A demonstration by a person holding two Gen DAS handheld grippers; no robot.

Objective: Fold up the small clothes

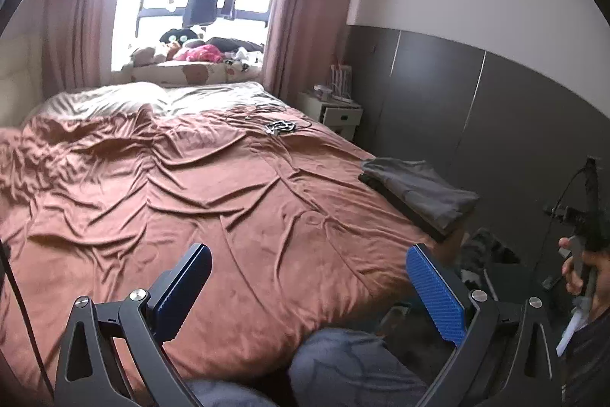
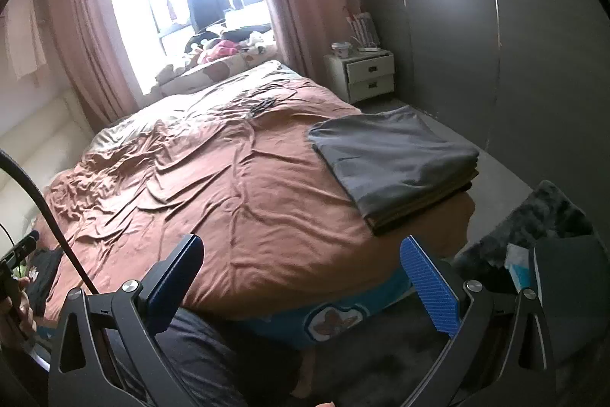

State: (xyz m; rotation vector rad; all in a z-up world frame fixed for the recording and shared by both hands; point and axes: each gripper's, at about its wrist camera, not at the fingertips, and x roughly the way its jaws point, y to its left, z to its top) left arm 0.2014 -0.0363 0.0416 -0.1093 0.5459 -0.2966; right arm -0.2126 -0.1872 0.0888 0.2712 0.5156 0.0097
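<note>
Well beyond right gripper (image 2: 305, 273): folded clothes (image 2: 396, 159).

Rust-brown bedspread (image 2: 228, 178), grey folded clothes (image 2: 392, 155), pink curtains (image 1: 76, 6), blue-padded hand-held gripper (image 2: 301, 277)

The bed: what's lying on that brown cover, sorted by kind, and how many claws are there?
Stacks of folded grey clothes: 1, at the bed's right edge
Tangles of cable: 1, near the far end
Claws: 2, left claw and right claw, both open and empty
Total: 4
</note>
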